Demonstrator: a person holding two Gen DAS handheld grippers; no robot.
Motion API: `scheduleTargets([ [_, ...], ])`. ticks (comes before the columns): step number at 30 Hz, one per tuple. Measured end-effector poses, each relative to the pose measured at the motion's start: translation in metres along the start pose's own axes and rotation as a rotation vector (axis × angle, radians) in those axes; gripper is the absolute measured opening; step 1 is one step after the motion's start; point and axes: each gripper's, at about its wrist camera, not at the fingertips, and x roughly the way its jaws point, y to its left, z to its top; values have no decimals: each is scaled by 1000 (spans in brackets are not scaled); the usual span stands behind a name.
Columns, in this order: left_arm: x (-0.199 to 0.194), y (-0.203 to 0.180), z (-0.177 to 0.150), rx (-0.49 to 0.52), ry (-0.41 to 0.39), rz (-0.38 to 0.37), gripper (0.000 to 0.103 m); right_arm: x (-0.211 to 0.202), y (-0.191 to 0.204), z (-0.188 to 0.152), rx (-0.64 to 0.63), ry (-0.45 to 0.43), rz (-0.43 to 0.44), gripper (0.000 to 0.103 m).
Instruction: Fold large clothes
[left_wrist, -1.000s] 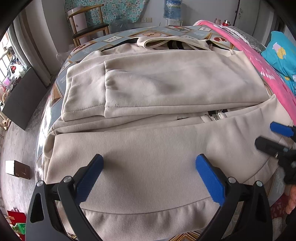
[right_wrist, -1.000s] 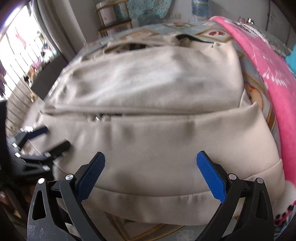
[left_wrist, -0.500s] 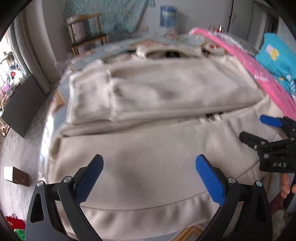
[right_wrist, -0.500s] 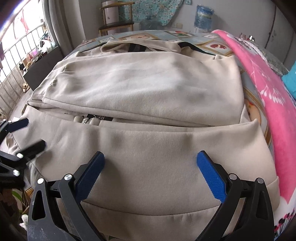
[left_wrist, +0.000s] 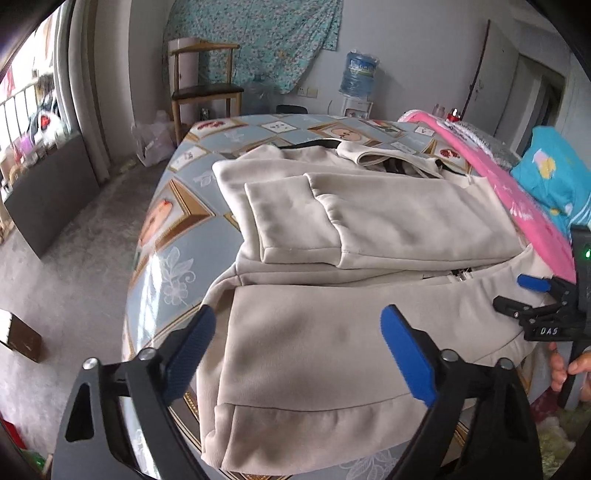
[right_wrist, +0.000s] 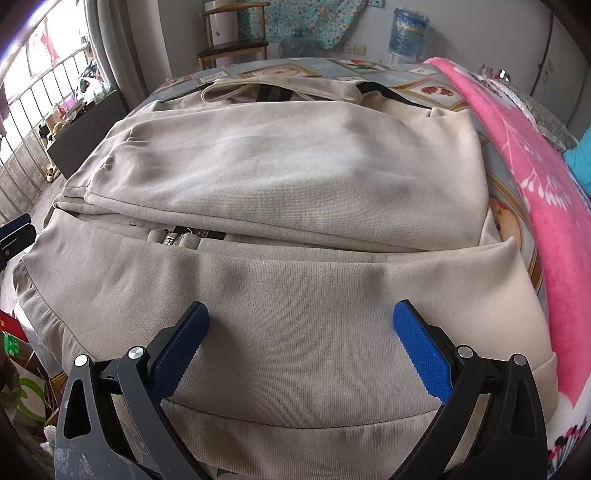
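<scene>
A large beige zip jacket lies flat on the table, its sleeves folded across the chest with a cuff showing. The hem hangs over the near table edge. My left gripper hovers over the hem's left corner with its jaws closing; cloth lies under them, but the pads press on nothing. Over the right half of the hem my right gripper stands open, with nothing held. It also shows at the right edge of the left wrist view as the right gripper, held by a hand.
The table wears a blue patterned cloth. A pink blanket and a turquoise cloth lie along its right side. Behind stand a wooden chair and a water bottle. Bare floor lies left.
My left gripper has swung left and pulled back toward the jacket's left corner, bringing more table and floor into view, and its jaws have narrowed a little. The right gripper has hardly moved.
</scene>
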Motion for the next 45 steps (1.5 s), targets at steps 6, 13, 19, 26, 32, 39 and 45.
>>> scheduleTargets([
  [6,14,14,-1,-38,64,-27,62,0,0,0,0,5,0,96],
  [13,29,34,6,-107,111,-71,54,0,-1,0,0,6,0,96],
  [19,22,43,7,-139,93,-150,33,0,-2,-1,4,9,-4,96],
  [26,10,53,8,-218,67,-374,33,0,-3,-1,2,11,-3,96],
  [32,14,44,11,-146,96,-305,33,0,-3,-1,5,11,-6,96],
  [39,27,43,14,-103,122,-237,34,0,-2,-1,4,10,-4,96],
  [45,29,42,10,-96,137,-251,34,0,-2,-1,5,9,-4,96],
])
